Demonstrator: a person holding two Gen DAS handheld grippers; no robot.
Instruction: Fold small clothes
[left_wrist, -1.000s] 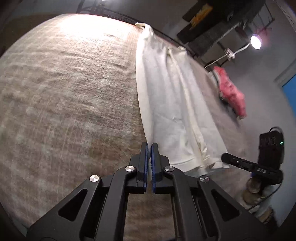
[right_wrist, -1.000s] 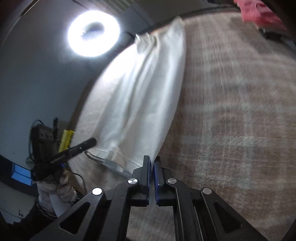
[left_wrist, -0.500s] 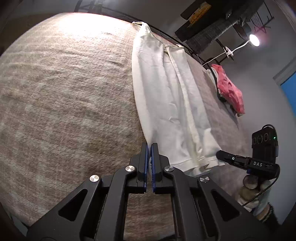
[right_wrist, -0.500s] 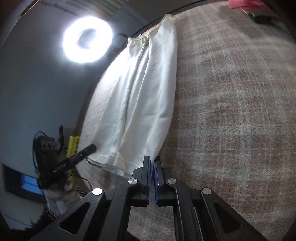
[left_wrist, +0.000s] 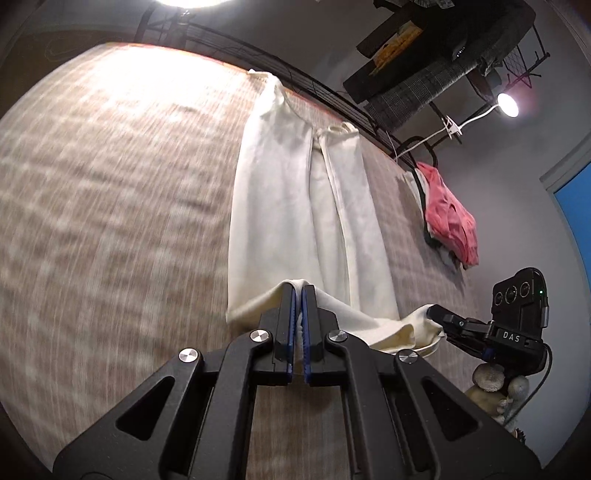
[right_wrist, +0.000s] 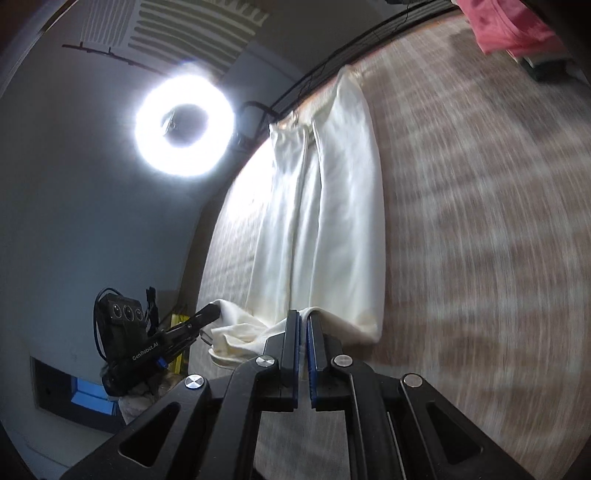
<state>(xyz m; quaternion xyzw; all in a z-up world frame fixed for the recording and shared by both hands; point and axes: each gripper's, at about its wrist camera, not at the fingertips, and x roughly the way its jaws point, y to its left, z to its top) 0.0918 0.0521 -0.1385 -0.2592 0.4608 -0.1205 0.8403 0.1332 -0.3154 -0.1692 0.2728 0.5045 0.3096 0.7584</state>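
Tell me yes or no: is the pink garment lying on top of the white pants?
No, the pink garment lies apart from the white pants, off by the surface's edge.

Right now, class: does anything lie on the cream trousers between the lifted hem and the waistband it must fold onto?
Nothing visible does. The cream trousers lie bare up to the waistband; the pink garment sits off to the side.

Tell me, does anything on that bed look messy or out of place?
Nothing looks damaged or spilled. The white trousers lie flat on the checked blanket, except the near hem, which is lifted and bunched because the left gripper and right gripper pinch it. A pink garment sits crumpled at the edge.
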